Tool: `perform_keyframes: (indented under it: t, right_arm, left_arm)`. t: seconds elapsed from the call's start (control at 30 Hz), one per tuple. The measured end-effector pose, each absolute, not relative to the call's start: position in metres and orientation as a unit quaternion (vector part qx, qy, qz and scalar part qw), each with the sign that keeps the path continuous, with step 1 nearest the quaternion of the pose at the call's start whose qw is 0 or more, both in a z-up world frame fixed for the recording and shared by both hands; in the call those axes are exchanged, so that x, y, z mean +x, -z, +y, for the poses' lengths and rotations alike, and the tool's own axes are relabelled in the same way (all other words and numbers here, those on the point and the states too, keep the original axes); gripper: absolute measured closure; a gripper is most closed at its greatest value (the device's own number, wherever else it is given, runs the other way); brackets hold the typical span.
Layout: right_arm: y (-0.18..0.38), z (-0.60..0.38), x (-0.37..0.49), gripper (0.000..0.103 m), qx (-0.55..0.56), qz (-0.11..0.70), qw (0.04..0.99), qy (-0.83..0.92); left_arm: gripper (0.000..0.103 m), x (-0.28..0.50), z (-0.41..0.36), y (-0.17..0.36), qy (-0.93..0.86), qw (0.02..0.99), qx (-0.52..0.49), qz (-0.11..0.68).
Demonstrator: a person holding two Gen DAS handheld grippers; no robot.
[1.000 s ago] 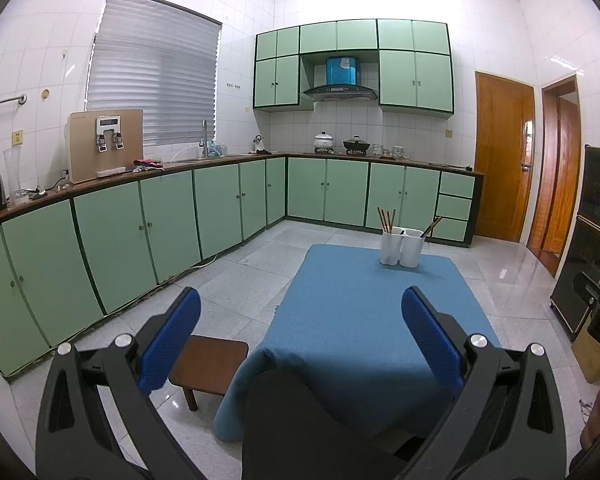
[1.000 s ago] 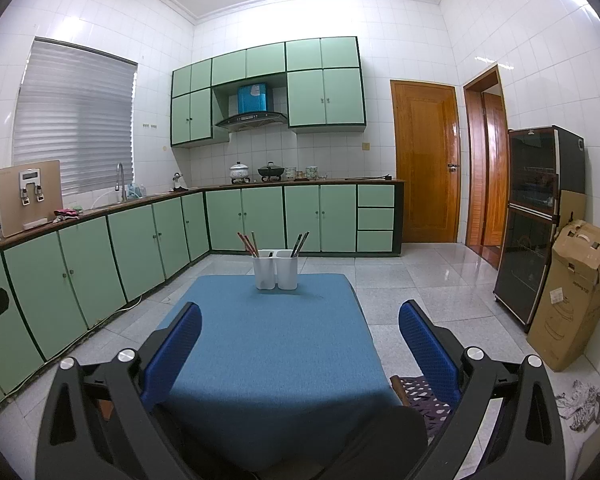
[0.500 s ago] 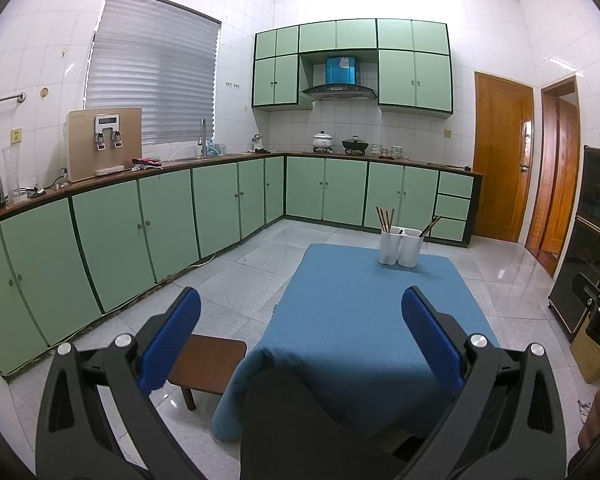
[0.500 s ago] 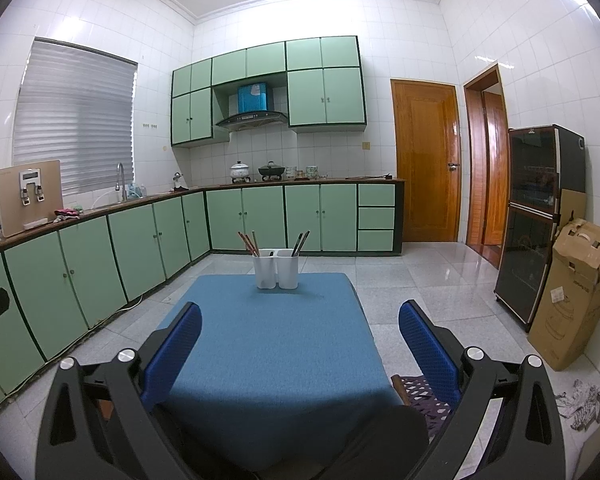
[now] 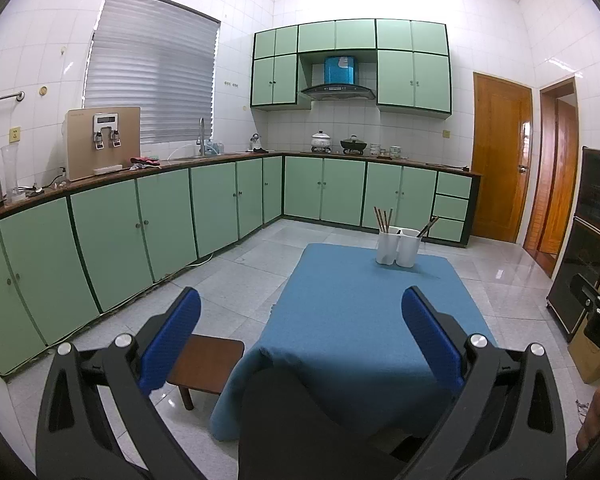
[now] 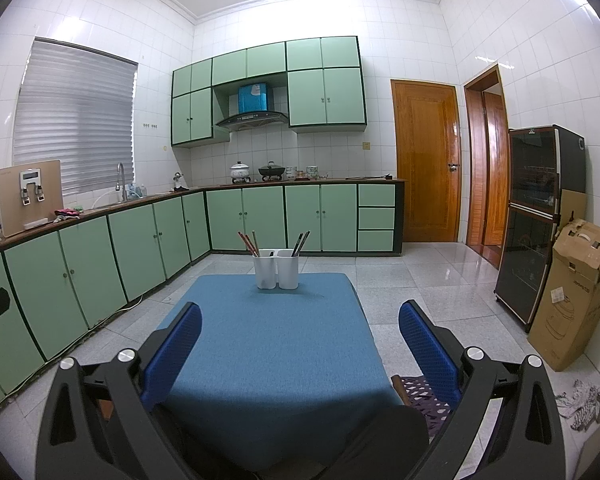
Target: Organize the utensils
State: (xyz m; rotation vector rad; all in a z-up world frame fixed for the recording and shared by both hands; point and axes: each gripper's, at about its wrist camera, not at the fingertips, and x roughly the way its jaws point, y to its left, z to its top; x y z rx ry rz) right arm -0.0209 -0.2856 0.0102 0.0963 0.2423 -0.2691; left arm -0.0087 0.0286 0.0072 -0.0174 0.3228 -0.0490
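Note:
A white two-cup utensil holder (image 5: 398,246) stands at the far end of a table with a blue cloth (image 5: 364,320); it also shows in the right wrist view (image 6: 276,269). Brown chopsticks (image 6: 249,242) stick out of its left cup and dark ones (image 6: 301,242) out of its right cup. My left gripper (image 5: 300,320) is open and empty, held above the table's near end. My right gripper (image 6: 300,336) is open and empty, also at the near end, far from the holder.
A small brown stool (image 5: 206,364) stands left of the table. Green cabinets (image 5: 140,232) line the left and back walls. A patterned stool (image 6: 424,396), a cardboard box (image 6: 576,296) and a dark cabinet (image 6: 536,216) stand on the right.
The left gripper's view has shifted very slightly; the right has not moved. Both stay open and empty.

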Motion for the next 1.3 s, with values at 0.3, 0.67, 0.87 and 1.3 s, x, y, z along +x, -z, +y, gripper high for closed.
perform_keyframes:
  t: [0.3,0.67,0.87,1.3]
  right_arm:
    - [-0.0122,-0.2858,-0.0206,0.006,0.049,0.121,0.983,0.133]
    - [-0.0140,-0.2848,-0.0194,0.006,0.050,0.121,0.983,0.131]
    - [-0.0136,-0.2862,-0.0187,0.006,0.051,0.122,0.983,0.131]
    - [-0.0136,-0.2855,-0.0186,0.006,0.051,0.121,0.983,0.131]
  left_arm:
    - [0.005,-0.0092,0.0285,-0.0070,0.024,0.987,-0.009,0.161]
    - [0.005,-0.0095,0.0287,-0.0064,0.025,0.987,-0.009,0.160]
    - [0.005,-0.0084,0.0279,-0.0055,0.025,0.987,-0.009,0.161]
    - [0.005,-0.0081,0.0268,-0.0053,0.026,0.986,-0.010,0.162]
